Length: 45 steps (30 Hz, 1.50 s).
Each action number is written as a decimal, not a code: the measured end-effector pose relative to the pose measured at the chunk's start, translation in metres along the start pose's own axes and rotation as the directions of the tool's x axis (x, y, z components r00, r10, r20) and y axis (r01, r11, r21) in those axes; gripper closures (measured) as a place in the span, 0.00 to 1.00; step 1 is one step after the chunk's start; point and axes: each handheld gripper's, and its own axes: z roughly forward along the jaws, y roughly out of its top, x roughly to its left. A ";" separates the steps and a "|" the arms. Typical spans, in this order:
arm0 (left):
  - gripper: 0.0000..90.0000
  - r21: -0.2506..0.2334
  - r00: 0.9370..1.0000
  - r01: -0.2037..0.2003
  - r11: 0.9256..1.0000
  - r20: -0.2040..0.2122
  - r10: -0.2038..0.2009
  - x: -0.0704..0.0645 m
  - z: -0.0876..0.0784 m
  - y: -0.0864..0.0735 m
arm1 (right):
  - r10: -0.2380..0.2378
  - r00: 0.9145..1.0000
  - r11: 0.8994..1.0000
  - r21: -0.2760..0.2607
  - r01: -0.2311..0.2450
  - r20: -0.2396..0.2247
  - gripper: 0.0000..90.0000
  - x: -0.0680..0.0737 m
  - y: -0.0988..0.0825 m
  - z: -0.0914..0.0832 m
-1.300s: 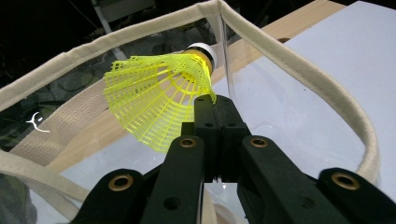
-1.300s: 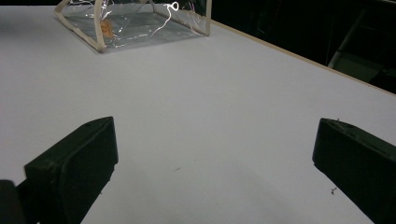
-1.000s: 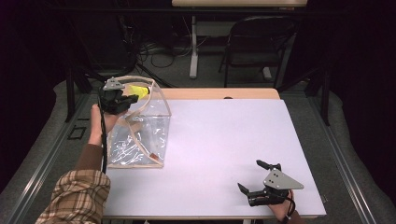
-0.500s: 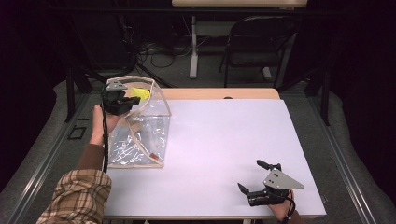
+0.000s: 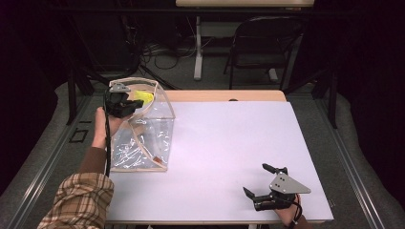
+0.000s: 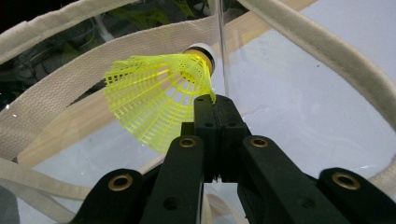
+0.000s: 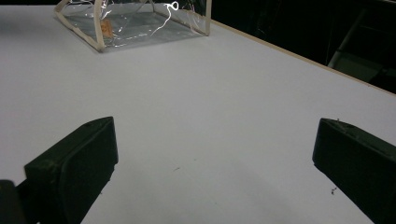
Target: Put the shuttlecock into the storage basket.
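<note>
The left gripper (image 6: 215, 100) is pinching the skirt edge of a yellow shuttlecock (image 6: 159, 95) with jaws fully closed, holding it over the open top of the clear plastic bag (image 5: 143, 138) exactly where it was a second ago. The bag's cream webbing rim (image 6: 327, 56) is curving close around the shuttlecock. The right gripper (image 5: 264, 183) is resting, jaws wide and holding nothing, on the white table (image 5: 229, 143) near its front right corner, unmoved, well apart from the bag.

High view above table (image 5: 229, 143), looking forward-down; gripper views ride low, close-in — right one shares clear bag (image 7: 135, 21) with high view.
</note>
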 end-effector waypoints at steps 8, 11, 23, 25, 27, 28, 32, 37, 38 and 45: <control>0.99 0.009 1.000 0.002 1.000 0.003 -0.002 0.001 0.001 0.000 | -0.001 1.000 1.000 0.001 0.001 -0.001 0.00 0.000 0.000 0.000; 0.99 0.013 1.000 0.002 1.000 0.005 -0.002 0.001 0.003 0.000 | -0.001 1.000 1.000 0.002 0.001 0.000 0.00 0.000 0.000 0.000; 0.59 -0.075 0.997 0.042 0.996 -0.054 -0.046 0.009 -0.011 0.000 | -0.001 1.000 1.000 0.003 0.001 -0.001 0.00 0.000 0.000 0.000; 0.54 -0.075 0.997 0.040 0.996 -0.062 -0.045 0.009 -0.014 0.000 | 0.000 1.000 1.000 0.004 0.000 -0.003 0.00 0.000 0.000 0.000; 0.48 -0.077 0.997 0.036 0.996 -0.067 -0.042 0.008 -0.016 0.000 | -0.001 1.000 1.000 0.004 0.001 -0.002 0.00 0.000 0.000 0.000; 0.44 -0.079 0.997 0.035 0.996 -0.068 -0.040 0.007 -0.018 0.001 | -0.001 1.000 1.000 0.004 0.001 -0.002 0.00 0.000 0.000 0.001; 0.36 -0.088 0.996 0.030 0.996 -0.084 -0.037 0.005 -0.023 0.002 | -0.001 1.000 1.000 0.004 0.001 -0.002 0.00 0.000 0.000 0.000; 0.28 -0.105 0.996 0.027 0.994 -0.085 -0.036 0.002 -0.028 0.003 | 0.000 1.000 1.000 0.004 0.000 -0.003 0.00 0.000 0.000 0.000; 0.26 -0.107 0.996 0.023 0.994 -0.083 -0.033 0.002 -0.029 0.003 | 0.000 1.000 1.000 0.003 0.000 -0.002 0.00 0.000 0.000 0.000; 0.16 -0.129 0.998 0.000 0.992 -0.068 -0.009 -0.007 -0.040 0.005 | 0.001 1.000 1.000 0.005 -0.001 -0.002 0.00 0.000 0.000 0.000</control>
